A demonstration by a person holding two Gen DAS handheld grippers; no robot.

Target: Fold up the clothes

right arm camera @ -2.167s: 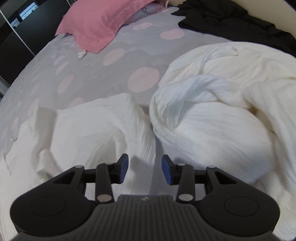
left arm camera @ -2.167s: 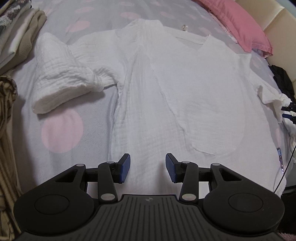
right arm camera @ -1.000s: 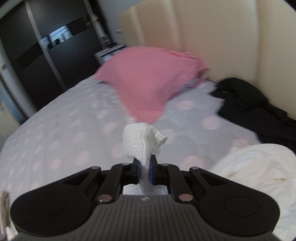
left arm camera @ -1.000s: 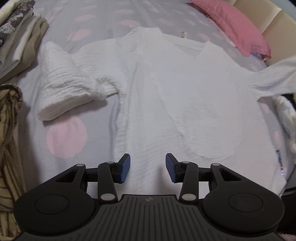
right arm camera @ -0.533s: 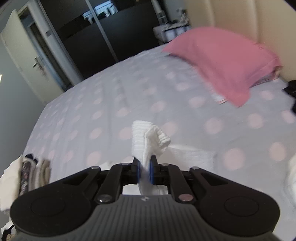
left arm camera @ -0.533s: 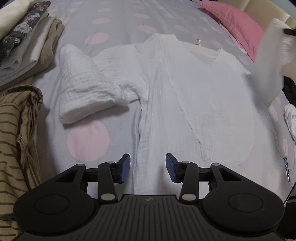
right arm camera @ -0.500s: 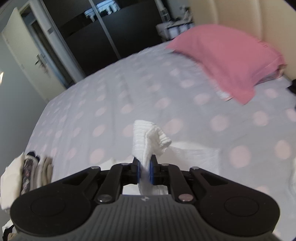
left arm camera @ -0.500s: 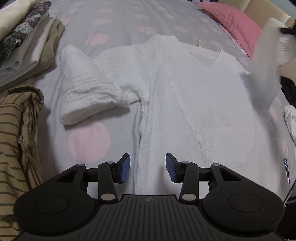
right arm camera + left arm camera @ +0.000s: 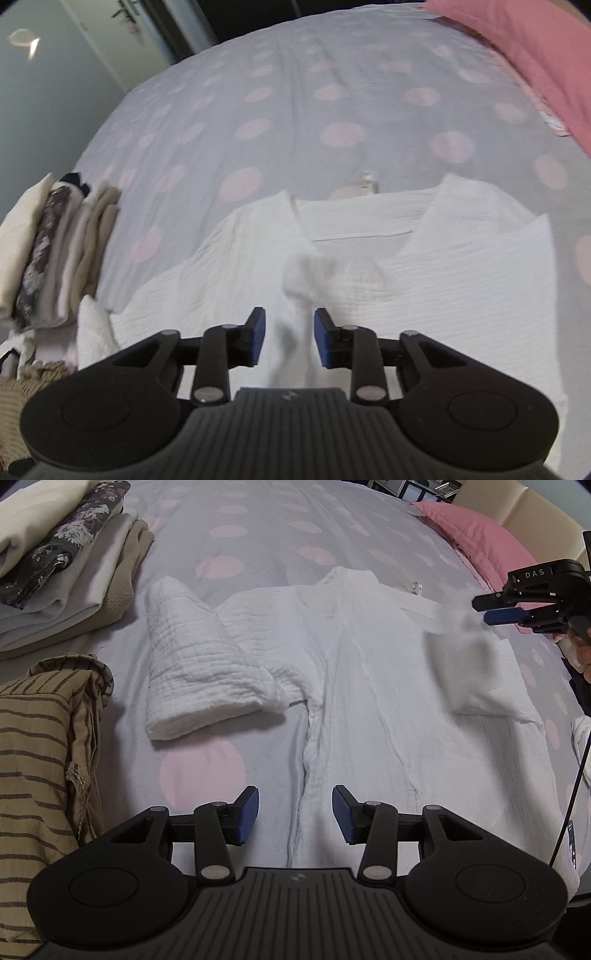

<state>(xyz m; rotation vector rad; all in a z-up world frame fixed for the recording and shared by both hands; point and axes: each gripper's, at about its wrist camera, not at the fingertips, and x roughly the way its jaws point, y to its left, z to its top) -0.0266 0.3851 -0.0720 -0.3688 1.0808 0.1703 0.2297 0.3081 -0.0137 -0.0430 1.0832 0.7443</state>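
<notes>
Across the middle of the grey bedsheet with pink dots [image 9: 258,528] lies your white crinkled cotton shirt [image 9: 369,686], front up, collar toward the far side. Your right gripper [image 9: 288,338] hangs above the shirt's chest with its jaws opening; the white right sleeve [image 9: 306,273] you carried in is between the blue pads but no longer pinched, blurred as it slips down onto the shirt body. Your left gripper [image 9: 295,814] hovers over the shirt's near hem with its jaws apart and nothing between them. On the shirt's other side the left sleeve [image 9: 188,675] lies spread out flat on the sheet, not yet folded in. Beyond that sleeve, away from the shirt, sit a stack of folded clothes [image 9: 62,561] and a tan striped garment [image 9: 40,757]; a pink pillow [image 9: 476,535] lies past the shirt's right shoulder. The risk from here, as I judge it, is the landing: released from above while the hand travels, the sleeve may drop bunched or skewed across the chest instead of lying flat, and every later fold would lock that lump in. A pad could also snag the loose weave as you pull away and drag the sleeve off again. Nothing is pinning the hem, so a tug could shift the whole shirt.
</notes>
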